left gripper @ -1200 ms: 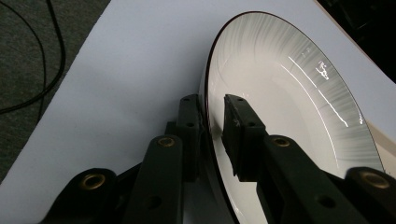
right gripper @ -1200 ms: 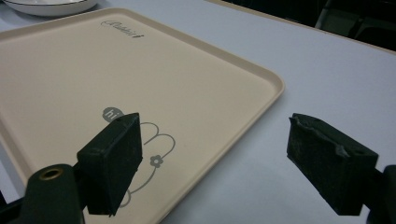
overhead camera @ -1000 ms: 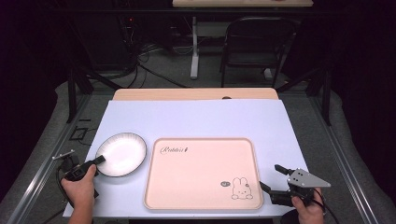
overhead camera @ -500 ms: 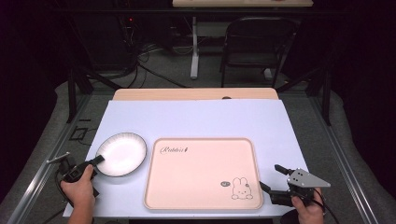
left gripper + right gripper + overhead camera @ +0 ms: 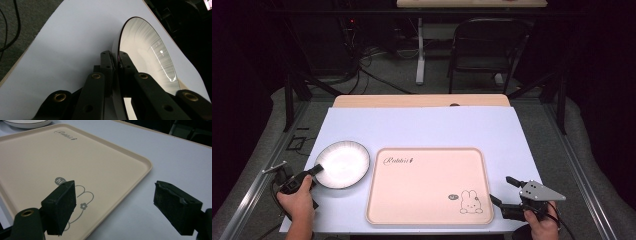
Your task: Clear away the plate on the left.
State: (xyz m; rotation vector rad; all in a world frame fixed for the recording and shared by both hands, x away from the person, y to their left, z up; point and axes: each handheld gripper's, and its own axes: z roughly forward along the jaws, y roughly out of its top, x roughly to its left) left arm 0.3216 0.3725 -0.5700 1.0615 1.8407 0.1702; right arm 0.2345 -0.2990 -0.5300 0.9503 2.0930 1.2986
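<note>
Two jaws of our left gripper (image 5: 115, 61) pinch the rim of the white plate (image 5: 147, 55), a grip we read clearly in the left gripper view; from the high view the plate (image 5: 343, 163) lies on the white table (image 5: 422, 125) just left of the pink tray (image 5: 427, 185). Its bowl is glossy with a thin dark edge. Our right gripper (image 5: 115, 207) hangs with jaws wide apart over the tray's rabbit corner.
</note>
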